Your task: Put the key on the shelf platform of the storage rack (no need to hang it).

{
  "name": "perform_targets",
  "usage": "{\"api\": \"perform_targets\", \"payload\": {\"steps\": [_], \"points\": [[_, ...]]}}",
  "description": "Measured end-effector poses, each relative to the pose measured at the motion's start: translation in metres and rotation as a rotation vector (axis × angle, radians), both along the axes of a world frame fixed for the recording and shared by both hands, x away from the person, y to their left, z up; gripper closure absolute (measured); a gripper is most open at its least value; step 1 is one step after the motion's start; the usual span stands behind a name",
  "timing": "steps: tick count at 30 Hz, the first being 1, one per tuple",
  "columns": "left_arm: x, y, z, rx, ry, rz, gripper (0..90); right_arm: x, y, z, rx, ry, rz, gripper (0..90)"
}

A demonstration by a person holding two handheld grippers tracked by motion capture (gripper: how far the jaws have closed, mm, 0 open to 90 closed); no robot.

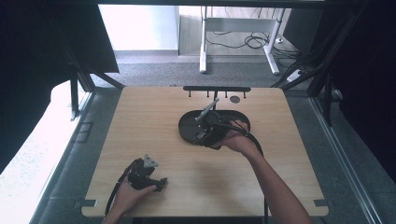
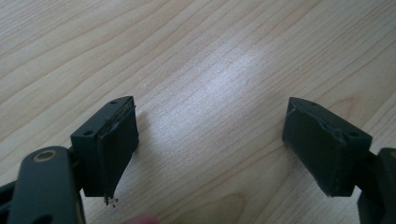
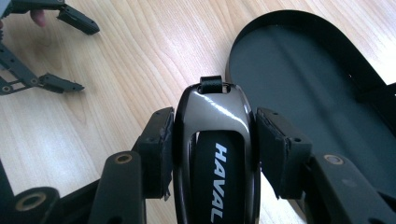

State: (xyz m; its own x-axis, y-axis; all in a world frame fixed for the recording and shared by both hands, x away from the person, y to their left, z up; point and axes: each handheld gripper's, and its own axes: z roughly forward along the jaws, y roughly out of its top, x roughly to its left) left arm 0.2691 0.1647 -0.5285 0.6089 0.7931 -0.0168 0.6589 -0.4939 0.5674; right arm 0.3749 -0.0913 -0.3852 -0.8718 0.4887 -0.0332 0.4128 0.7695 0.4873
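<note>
— Two grippers are in play. How do the hands sit?

— On the high view the left hand rests low near the front edge of the desk, holding the left gripper level and pointing right. The right forearm reaches in diagonally from the bottom, and the right hand holds the right gripper at the near rim of the black oval tray, just above the desk.

— And the jaws?

— In the left gripper view the left jaws stand spread wide, with nothing but bare wood between them. In the right gripper view the right jaws pinch one glossy black car key fob by its two sides, both pads flat against it.

— Where is that fob relative to the tray?

— It sits in the grip just beside the tray's rounded end, over the wood rather than inside it; the tray lies to its right in that view.

— Counts?

— One fob, one tray, one small dark disc near the far edge, and one black rail with four short pegs along that edge.

— Any writing?

— "HAVAL" in white capitals runs lengthwise down the fob's middle. A small black strap loop sticks out of its far end.
</note>
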Motion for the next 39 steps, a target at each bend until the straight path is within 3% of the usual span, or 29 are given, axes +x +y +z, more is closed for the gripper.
{"api": "perform_targets", "payload": {"steps": [28, 33, 39], "points": [[0.001, 0.002, 0.001, -0.002, -0.004, -0.003, 18.5, 0.048, -0.004, -0.010, -0.015, 0.016, -0.062, 49.9], [0.001, 0.003, 0.001, -0.013, -0.008, 0.008, 18.5, 0.059, -0.001, -0.020, -0.026, 0.025, -0.071, 49.9], [0.001, 0.005, 0.002, -0.013, -0.003, 0.016, 18.5, 0.073, -0.002, -0.039, -0.073, 0.032, -0.077, 49.9]]}}
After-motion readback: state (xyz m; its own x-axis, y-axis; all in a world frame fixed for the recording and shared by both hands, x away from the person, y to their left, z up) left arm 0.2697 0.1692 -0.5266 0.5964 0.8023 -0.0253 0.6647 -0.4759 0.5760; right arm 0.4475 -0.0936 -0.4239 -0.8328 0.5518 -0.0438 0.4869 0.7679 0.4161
